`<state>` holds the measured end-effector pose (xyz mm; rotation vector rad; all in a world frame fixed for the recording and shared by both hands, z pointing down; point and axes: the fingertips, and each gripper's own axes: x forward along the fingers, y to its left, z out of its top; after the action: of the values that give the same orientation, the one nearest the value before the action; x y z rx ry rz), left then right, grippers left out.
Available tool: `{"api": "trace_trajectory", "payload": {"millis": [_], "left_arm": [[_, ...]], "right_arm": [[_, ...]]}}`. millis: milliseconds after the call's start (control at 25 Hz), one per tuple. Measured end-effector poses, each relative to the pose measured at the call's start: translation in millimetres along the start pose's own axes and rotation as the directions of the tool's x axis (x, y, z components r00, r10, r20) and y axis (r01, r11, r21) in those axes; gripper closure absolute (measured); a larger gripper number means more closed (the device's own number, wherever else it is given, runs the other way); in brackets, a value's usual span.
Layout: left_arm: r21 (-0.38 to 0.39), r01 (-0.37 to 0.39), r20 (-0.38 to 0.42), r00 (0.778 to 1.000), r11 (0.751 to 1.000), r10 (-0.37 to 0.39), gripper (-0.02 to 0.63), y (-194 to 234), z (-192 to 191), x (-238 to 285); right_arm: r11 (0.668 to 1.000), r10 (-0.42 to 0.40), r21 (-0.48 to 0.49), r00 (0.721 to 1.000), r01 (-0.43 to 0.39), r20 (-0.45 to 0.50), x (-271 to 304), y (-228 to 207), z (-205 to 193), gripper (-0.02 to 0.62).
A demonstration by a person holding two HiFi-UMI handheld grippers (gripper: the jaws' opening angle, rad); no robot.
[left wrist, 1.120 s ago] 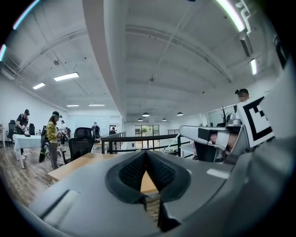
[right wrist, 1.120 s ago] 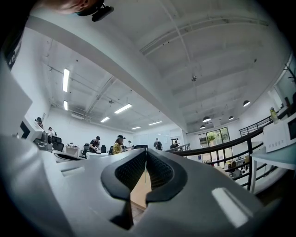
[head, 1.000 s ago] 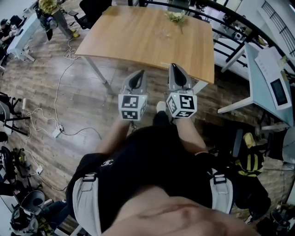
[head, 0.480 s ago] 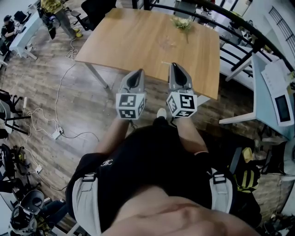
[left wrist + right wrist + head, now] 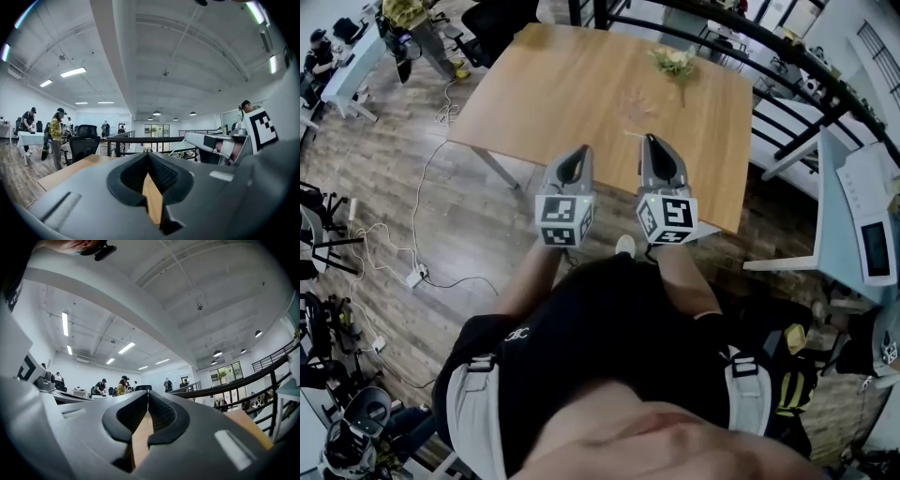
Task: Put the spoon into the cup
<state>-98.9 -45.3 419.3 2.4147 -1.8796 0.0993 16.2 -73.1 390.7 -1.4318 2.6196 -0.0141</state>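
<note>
Both closed up empty, left gripper (image 5: pixel 580 152) and right gripper (image 5: pixel 649 142) hovering at the table (image 5: pixel 572 84) edge, spoon (image 5: pixel 630 133) lying just past the right one.

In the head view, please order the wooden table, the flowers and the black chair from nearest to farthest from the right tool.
1. Wooden table, just under the right tool.
2. Flowers, at the table's far edge.
3. Black chair, beyond the table's far left corner.
</note>
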Motion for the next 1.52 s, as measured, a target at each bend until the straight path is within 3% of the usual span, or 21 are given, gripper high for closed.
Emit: {"api": "trace_trajectory", "payload": {"millis": [1080, 1320, 1520], "left_arm": [[0.012, -0.023, -0.072, 0.997, 1.0, 0.024, 0.594, 0.3, 6.1, 198.8], [0.0, -0.029, -0.08, 0.996, 1.0, 0.029, 0.594, 9.2, -1.9, 219.7], [-0.009, 0.01, -0.086, 0.996, 1.0, -0.011, 0.594, 13.3, -1.3, 241.0]], "right_arm": [[0.998, 0.052, 0.049, 0.997, -0.05, -0.053, 142.5, -142.1, -24.3, 0.589], [0.997, 0.055, 0.049, 0.996, -0.052, -0.066, 160.2, -153.9, -35.8, 0.589], [0.999, 0.018, 0.036, 0.996, -0.015, -0.091, 170.9, -163.0, -41.7, 0.589]]}}
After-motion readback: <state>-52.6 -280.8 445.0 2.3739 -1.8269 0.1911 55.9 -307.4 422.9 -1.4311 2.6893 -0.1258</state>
